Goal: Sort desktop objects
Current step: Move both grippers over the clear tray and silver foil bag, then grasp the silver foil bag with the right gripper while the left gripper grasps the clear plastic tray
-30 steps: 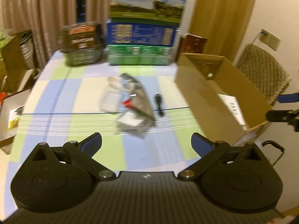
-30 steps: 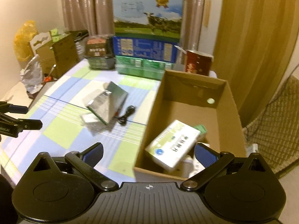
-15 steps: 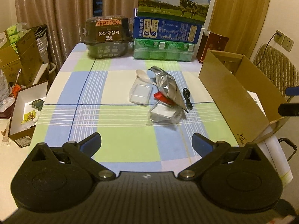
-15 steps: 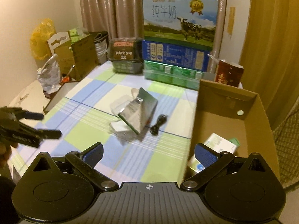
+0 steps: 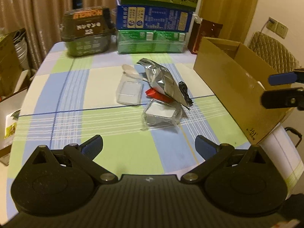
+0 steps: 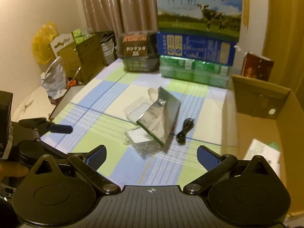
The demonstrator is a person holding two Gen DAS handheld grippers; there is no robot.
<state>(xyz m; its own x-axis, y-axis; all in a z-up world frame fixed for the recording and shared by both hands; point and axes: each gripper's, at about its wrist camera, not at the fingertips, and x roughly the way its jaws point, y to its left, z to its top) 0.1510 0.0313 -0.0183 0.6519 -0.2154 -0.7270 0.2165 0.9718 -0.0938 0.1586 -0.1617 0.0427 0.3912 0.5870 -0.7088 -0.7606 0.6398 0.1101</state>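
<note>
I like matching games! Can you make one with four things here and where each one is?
Things:
1. cable
2. foil bag
3. white carton
4. blue box

Places:
A. inside the cardboard box
B. on top of the green packs
C. on the tablecloth between the foil bag and the cardboard box
D. middle of the table, over clear plastic trays

Pairs: 1-C, 2-D, 3-A, 4-B

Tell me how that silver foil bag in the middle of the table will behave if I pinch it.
The silver foil bag looks creased and tented, so it is probably light and will likely crumple. Its glossy skin may slip. It leans over the clear plastic trays, so lifting could drag them.
</note>
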